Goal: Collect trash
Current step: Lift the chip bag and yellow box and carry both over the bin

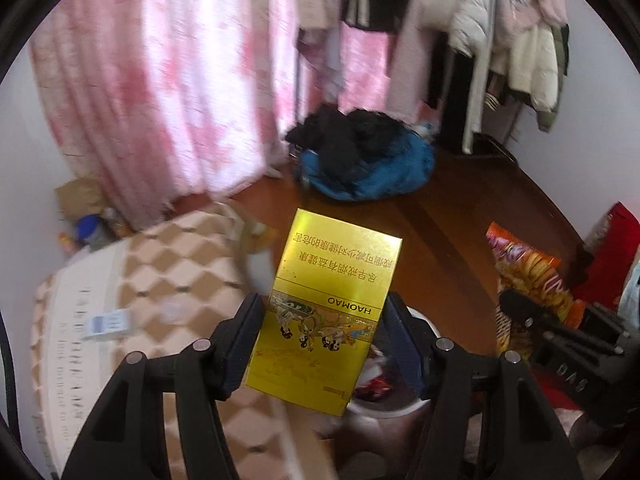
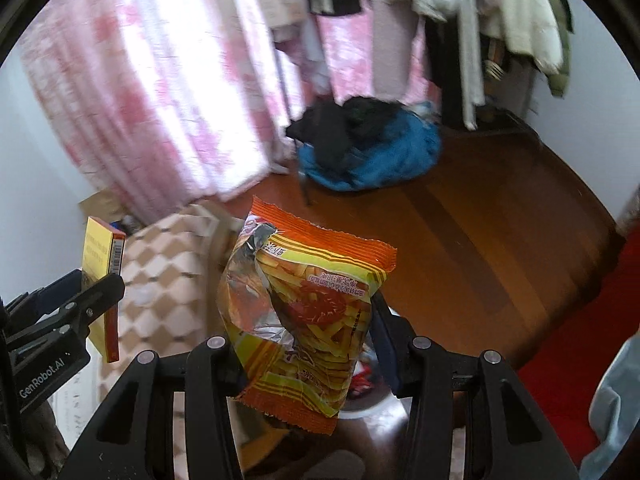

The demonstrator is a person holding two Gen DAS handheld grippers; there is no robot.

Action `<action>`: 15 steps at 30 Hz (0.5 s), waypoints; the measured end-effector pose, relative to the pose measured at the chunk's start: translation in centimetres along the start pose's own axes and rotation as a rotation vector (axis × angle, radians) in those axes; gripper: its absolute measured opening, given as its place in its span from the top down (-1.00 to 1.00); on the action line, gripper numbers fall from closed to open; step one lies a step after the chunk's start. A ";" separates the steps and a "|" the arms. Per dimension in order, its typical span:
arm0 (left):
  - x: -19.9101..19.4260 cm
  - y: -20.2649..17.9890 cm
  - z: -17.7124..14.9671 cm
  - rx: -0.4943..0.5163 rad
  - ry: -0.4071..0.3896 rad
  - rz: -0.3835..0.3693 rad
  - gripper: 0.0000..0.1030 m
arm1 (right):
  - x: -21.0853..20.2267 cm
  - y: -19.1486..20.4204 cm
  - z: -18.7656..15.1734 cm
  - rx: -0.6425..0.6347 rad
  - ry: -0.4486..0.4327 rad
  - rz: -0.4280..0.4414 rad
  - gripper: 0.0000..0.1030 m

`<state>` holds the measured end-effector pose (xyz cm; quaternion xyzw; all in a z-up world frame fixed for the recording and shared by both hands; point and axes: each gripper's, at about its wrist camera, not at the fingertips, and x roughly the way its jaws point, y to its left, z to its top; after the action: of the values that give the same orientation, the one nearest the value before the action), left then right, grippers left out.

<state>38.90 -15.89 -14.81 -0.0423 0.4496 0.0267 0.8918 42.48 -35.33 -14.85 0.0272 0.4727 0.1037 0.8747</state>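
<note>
Gold and glossy, a cigarette box (image 1: 326, 304) printed with the word HAOMAO sits clamped between the jaws of the left gripper (image 1: 324, 340), its long sides pressed by both pads and its far end sticking out well beyond the jaws. Orange and yellow, a crinkled snack bag (image 2: 304, 320) showing fries is pinched between the jaws of the right gripper (image 2: 308, 344), most of it rising past them. Each gripper shows at the edge of the other's view, side by side and apart. Below and just behind both jaws lies a round white bin (image 1: 400, 400) with red scraps inside. Ahead of the jaws lie a brown wooden floor (image 2: 480, 240), a blue and black clothes heap (image 1: 360, 160) and pink curtains (image 1: 160, 80). Left of the jaws is a checked beige bedcover (image 1: 160, 280).
</note>
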 end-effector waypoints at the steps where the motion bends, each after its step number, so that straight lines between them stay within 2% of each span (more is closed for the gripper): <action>1: 1.1 -0.8 0.2 0.003 0.017 -0.011 -0.14 | 0.7 -0.9 0.0 0.011 0.012 -0.006 0.03; 5: 7.1 -3.5 0.2 0.005 0.129 -0.048 -0.14 | 5.4 -5.0 -1.0 0.064 0.106 -0.019 0.03; 10: 14.9 -4.3 -1.0 -0.029 0.289 -0.088 -0.14 | 12.7 -8.3 -3.5 0.113 0.254 -0.012 0.03; 15: 19.5 -4.2 -2.4 -0.063 0.407 -0.124 -0.15 | 18.9 -10.3 -5.8 0.163 0.369 -0.010 0.03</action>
<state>48.89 -20.17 -31.70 -0.1021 0.6158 -0.0234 0.7809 49.28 -41.74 -35.11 0.0761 0.6320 0.0643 0.7685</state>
